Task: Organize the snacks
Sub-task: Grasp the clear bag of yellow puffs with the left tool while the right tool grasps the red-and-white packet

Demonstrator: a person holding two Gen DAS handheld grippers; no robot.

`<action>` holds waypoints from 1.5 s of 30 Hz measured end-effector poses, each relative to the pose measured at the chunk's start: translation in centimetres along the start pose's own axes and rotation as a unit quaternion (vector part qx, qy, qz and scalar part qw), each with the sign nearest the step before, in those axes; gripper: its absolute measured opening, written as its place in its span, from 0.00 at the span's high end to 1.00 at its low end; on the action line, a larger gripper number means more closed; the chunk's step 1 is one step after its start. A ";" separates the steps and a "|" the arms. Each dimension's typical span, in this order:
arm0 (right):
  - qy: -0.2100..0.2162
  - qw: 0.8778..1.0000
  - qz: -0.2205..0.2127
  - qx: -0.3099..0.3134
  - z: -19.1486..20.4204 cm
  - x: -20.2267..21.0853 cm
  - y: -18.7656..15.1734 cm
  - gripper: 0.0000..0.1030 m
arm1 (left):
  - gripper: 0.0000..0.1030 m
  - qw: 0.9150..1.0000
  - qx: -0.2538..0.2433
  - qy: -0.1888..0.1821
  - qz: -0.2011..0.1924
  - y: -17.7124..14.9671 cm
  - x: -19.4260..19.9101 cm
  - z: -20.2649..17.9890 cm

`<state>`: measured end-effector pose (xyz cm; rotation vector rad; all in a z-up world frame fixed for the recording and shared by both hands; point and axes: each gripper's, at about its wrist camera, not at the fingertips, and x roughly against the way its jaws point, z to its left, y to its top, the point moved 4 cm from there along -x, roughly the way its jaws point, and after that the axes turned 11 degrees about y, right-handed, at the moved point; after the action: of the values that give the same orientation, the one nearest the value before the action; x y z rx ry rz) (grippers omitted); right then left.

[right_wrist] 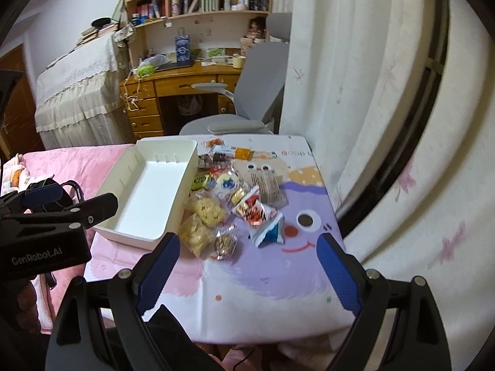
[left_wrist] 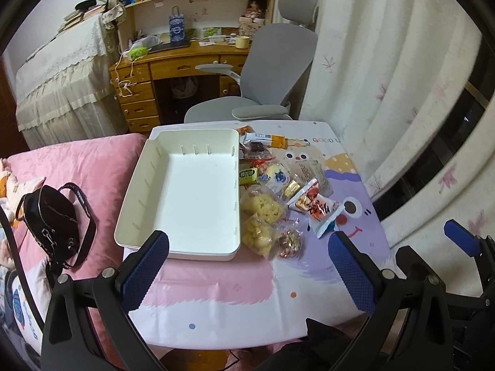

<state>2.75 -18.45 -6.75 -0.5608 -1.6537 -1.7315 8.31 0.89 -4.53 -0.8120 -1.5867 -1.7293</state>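
Note:
An empty white plastic bin [left_wrist: 161, 216] [right_wrist: 108, 228] lies on a small table with a cartoon cloth [left_wrist: 235, 296] [right_wrist: 266, 296]. To its right sits a heap of several snack packets [left_wrist: 278, 191] [right_wrist: 235, 204]: two clear bags of yellow puffed snacks [left_wrist: 263, 219] [right_wrist: 201, 219], a red and white packet [left_wrist: 321, 213] [right_wrist: 263, 219], a green packet [left_wrist: 248, 175]. My left gripper [left_wrist: 247, 241] hovers open above the table's near edge, nothing between its fingers. My right gripper [right_wrist: 247, 244] is open too, near the snacks' front, holding nothing.
A pink-covered bed [left_wrist: 92, 167] with a black strap bag [left_wrist: 52, 222] borders the table on the left. A grey office chair [left_wrist: 272, 71] and a wooden desk [left_wrist: 173, 68] stand behind. Curtains [left_wrist: 386, 77] hang close along the right.

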 end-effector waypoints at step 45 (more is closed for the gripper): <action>0.148 0.941 0.077 0.294 -8.2 -24.3 -3.7 0.12 | 0.03 0.939 0.257 0.091 0.210 -6.1 -26.2 -7.0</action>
<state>17.82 -22.44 -27.44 -0.1307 -1.7358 -1.0632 19.00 -4.41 -29.63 -0.6428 -1.5053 -0.9915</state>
